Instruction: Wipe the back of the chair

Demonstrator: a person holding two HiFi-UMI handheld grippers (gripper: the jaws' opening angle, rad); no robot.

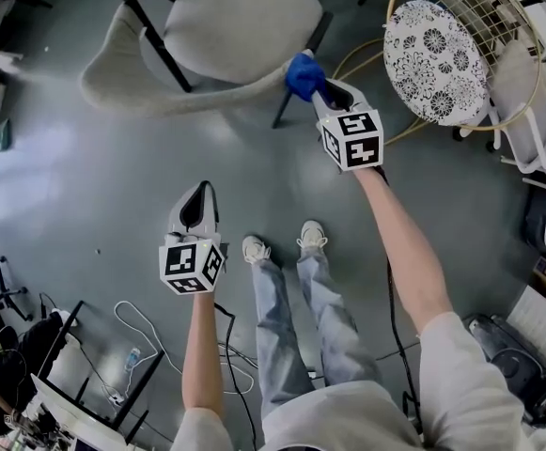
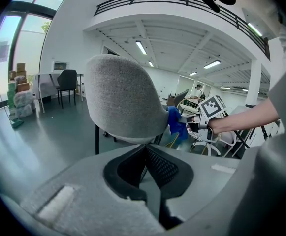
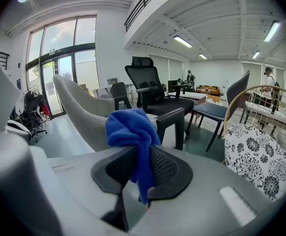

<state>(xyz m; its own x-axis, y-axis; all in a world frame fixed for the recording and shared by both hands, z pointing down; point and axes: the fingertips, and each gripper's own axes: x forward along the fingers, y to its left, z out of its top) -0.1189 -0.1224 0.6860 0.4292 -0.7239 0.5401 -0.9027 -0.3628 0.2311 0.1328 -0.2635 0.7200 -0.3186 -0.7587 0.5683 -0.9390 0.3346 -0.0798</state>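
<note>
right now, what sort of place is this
Probably an open-plan office or workshop hall. A black high-backed mesh office chair stands among mixed seating. Tall glass doors and windows let in daylight, long ceiling strip lights run overhead, and the floor is a bare grey polished floor.

Bright daylight and ceiling strips; fisheye edges dark, warped.

Bright open office, from my feed.
Glossy grey floor (image 1: pixel 94 186) fills the head view, wicker chair (image 1: pixel 494 19) upper right. The right gripper view shows tall windows (image 3: pixel 66 63) at left, strip lights (image 3: pixel 182 41) above, black office chair (image 3: pixel 150 82) centre.
</note>
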